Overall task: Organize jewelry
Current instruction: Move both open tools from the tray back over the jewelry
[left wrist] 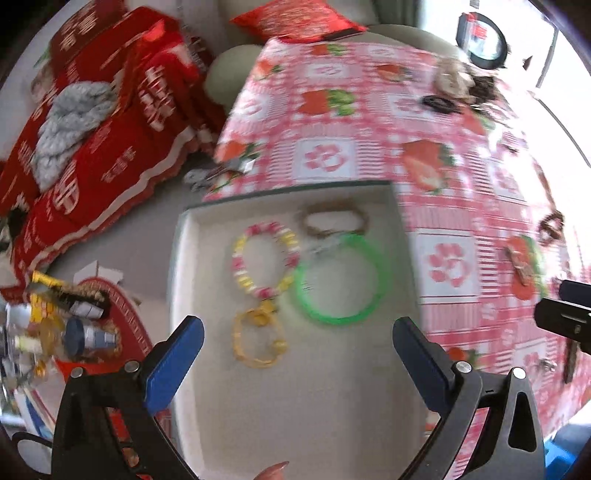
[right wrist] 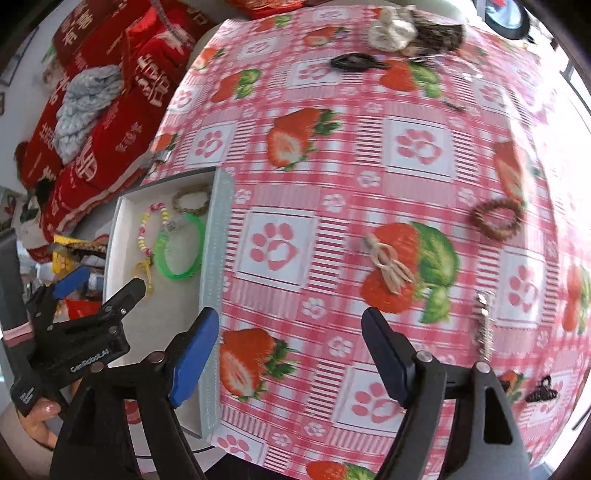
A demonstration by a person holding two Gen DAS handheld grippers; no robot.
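Observation:
A white tray (left wrist: 295,413) at the table's left edge holds a pink and yellow bead bracelet (left wrist: 264,260), a green bangle (left wrist: 341,278), a brown braided ring (left wrist: 334,221) and a yellow bracelet (left wrist: 258,339). My left gripper (left wrist: 298,325) hangs open above the tray with nothing between its blue pads. My right gripper (right wrist: 290,317) is open too, over the strawberry tablecloth beside the tray's right wall (right wrist: 218,258), and it holds nothing. On the cloth to its right lie a beige clip (right wrist: 388,262), a brown ring (right wrist: 498,218) and a silver piece (right wrist: 485,325).
A black hair claw (right wrist: 541,391) lies at the near right. A black clip (right wrist: 354,61) and a cream scrunchie (right wrist: 391,31) sit at the far edge. Red boxes (left wrist: 92,147) with a grey knit on top stand left of the table, with bottles (left wrist: 85,336) below them.

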